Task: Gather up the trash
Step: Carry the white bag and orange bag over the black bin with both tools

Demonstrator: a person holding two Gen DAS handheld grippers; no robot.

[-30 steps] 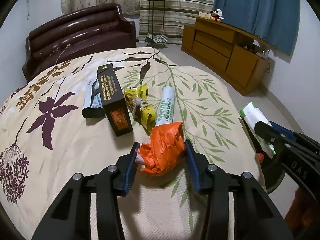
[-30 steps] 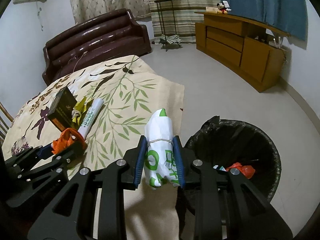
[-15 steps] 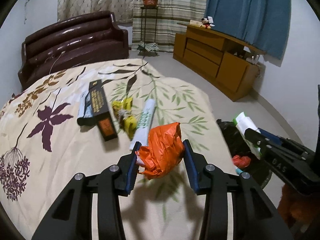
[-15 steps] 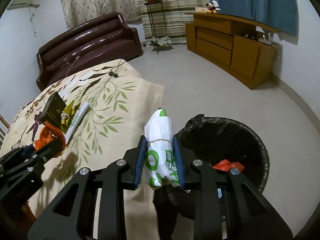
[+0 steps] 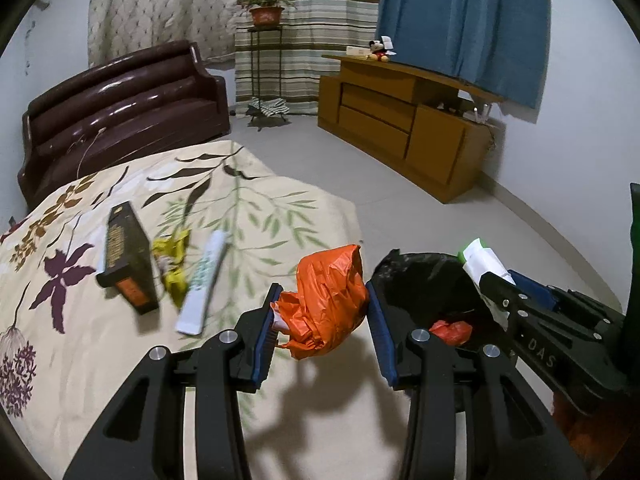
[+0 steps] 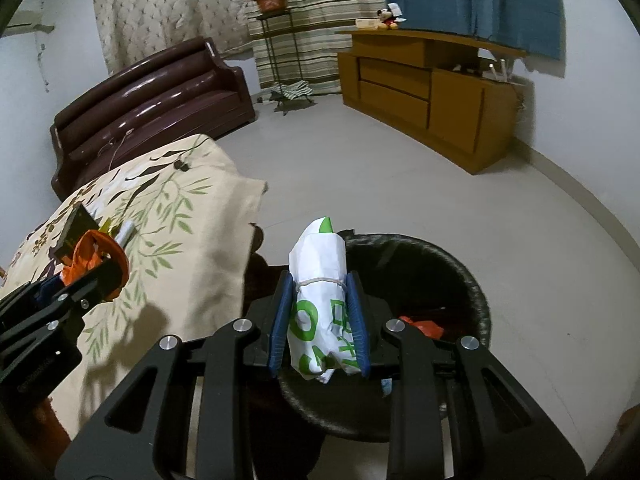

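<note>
right tool arm (image 5: pixel 538 350): "DAS" | white-green paper bundle (image 6: pixel 320 312): green print, unreadable

The floor (image 6: pixel 400 184) is smooth and light grey; the walls (image 6: pixel 592 92) are pale. A dark brown sofa (image 5: pixel 120 108) stands against the back wall. Patterned, striped and blue curtains (image 5: pixel 464 20) hang behind. A potted plant (image 5: pixel 266 14) sits on a metal stand (image 5: pixel 266 76). A wooden cabinet (image 6: pixel 432 92) lines the right wall.

Each camera sits close behind its own fingers, looking forward and down. Both views share the bin (image 5: pixel 424 280) (image 6: pixel 460 280), bedspread (image 5: pixel 120 340) (image 6: pixel 192 248), sofa (image 5: pixel 120 108) (image 6: pixel 152 104) and cabinet (image 5: pixel 404 120) (image 6: pixel 432 88); each sees the other gripper at its edge.
</note>
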